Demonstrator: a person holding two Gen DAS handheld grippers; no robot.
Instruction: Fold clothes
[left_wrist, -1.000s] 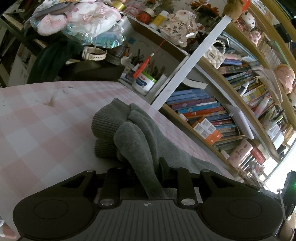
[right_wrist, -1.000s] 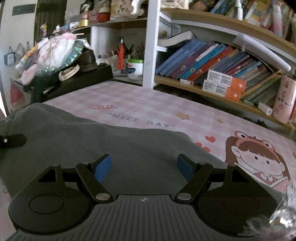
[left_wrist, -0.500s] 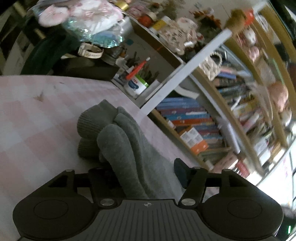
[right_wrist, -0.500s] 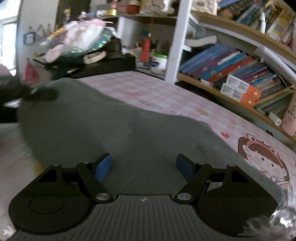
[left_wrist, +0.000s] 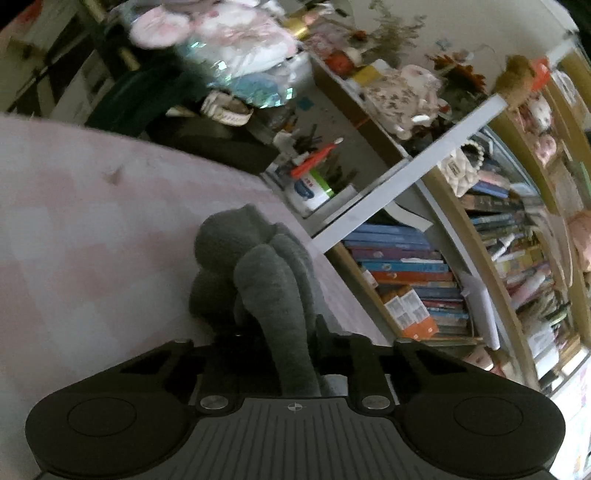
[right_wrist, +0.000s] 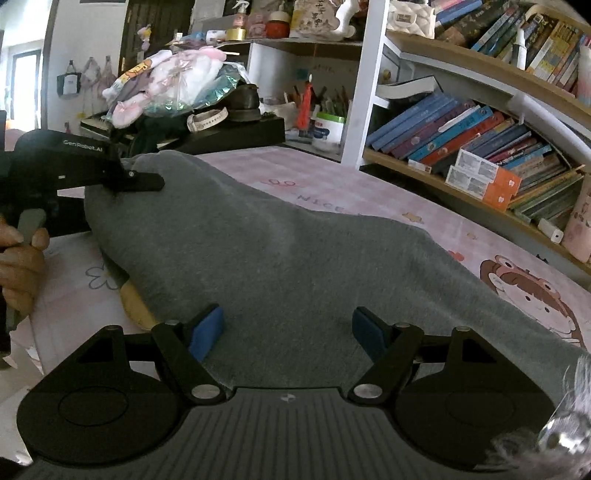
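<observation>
**Grey Garment: Carrying the Gripped Edge Over**

While my left tool (left_wrist: 291, 350) is clamped on a bunched fold of the grey garment (right_wrist: 280, 251), my right tool (right_wrist: 288, 332) hangs over the near cloth with its blue pads (right_wrist: 207, 328) spread wide, gripping nothing.

1. Location: the garment lies spread across the pink bench (right_wrist: 424, 206), a gathered roll rising at its far left end.
2. Judged step: carrying the pinched edge across the body of the cloth. Keep the pinch firm, lift enough to clear the layer below, and lay the edge square.
3. Pose: my left hand (right_wrist: 18, 266) holds its handle from the left, fingers on the trigger; the right tool points level toward the bookshelf (right_wrist: 480, 147).
</observation>
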